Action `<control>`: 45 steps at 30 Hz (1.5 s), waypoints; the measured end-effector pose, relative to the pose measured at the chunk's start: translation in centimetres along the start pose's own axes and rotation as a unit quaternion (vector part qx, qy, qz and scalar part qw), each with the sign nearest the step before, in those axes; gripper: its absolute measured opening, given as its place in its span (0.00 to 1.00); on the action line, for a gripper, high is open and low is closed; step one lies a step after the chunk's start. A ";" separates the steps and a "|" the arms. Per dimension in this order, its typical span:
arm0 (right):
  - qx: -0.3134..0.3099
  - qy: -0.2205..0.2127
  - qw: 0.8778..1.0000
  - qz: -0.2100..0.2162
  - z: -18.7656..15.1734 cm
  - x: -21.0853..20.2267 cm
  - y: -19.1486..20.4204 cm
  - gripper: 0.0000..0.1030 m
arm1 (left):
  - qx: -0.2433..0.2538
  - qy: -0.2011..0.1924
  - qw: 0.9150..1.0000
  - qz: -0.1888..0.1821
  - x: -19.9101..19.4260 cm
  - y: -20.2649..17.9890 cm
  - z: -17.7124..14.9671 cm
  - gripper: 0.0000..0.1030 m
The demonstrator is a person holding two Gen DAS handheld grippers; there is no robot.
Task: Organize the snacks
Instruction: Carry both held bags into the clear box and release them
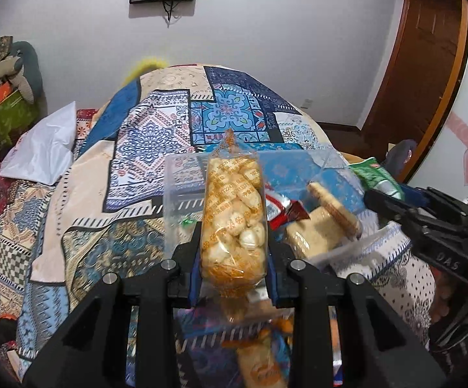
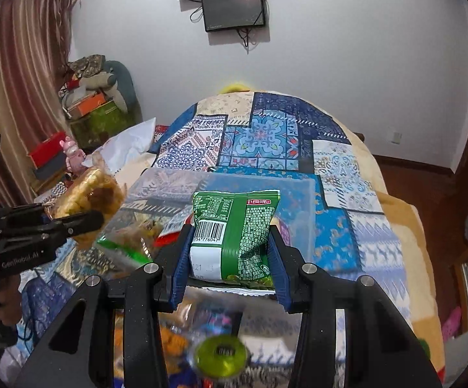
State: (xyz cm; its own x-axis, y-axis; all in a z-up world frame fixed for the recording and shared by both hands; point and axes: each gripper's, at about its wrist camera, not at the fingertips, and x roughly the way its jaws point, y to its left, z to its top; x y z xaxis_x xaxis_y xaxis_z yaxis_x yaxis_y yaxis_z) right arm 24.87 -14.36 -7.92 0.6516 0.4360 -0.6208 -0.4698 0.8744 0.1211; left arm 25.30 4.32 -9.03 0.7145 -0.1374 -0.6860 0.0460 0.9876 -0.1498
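Observation:
My left gripper (image 1: 234, 242) is shut on a clear bag of pale puffed snacks (image 1: 234, 213) with orange print, held above the near end of a clear plastic bin (image 1: 182, 174) on the bed. The bin holds cracker packs (image 1: 314, 229) and a red packet (image 1: 285, 210). My right gripper (image 2: 230, 242) is shut on a green snack bag (image 2: 237, 226) with a barcode, held above the same bin (image 2: 298, 194). Each gripper shows in the other's view: the right (image 1: 376, 199) with its green bag (image 1: 379, 177), the left (image 2: 95, 216) with the puffed bag (image 2: 88, 194).
The bin sits on a patchwork blue quilt (image 1: 175, 123). More snack packs (image 1: 263, 362) lie blurred below the grippers, with a green round lid (image 2: 221, 352). A white plastic bag (image 1: 46, 148) lies at the left. Boxes and plush toys (image 2: 95, 97) stack by the wall.

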 end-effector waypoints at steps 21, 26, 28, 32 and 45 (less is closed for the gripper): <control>-0.011 0.073 0.997 -0.004 0.6 8.5 -1.0 0.40 | -0.018 0.045 0.999 0.012 8.5 0.7 2.8 0.31; -0.020 0.080 0.996 -0.017 0.6 8.5 -0.6 0.40 | -0.021 0.045 0.998 0.027 8.7 0.7 2.9 0.35; -0.018 0.083 0.996 -0.018 0.6 8.6 -0.8 0.42 | -0.024 0.048 0.998 0.025 8.4 0.8 2.8 0.38; -0.004 0.087 0.996 -0.012 0.7 7.9 -1.1 0.52 | -0.025 0.046 0.998 0.021 7.2 0.8 2.7 0.40; -0.007 0.040 0.999 0.005 0.6 -0.6 0.5 0.67 | -0.003 -0.003 1.000 0.022 -2.6 -0.6 1.0 0.56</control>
State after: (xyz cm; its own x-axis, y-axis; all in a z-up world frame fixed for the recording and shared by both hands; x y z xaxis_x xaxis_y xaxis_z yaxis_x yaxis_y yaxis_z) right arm 24.61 -14.08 -6.98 0.5976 0.4268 -0.6788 -0.4847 0.8667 0.1182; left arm 24.10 4.12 -6.42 0.7198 -0.0931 -0.6880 0.0098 0.9922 -0.1240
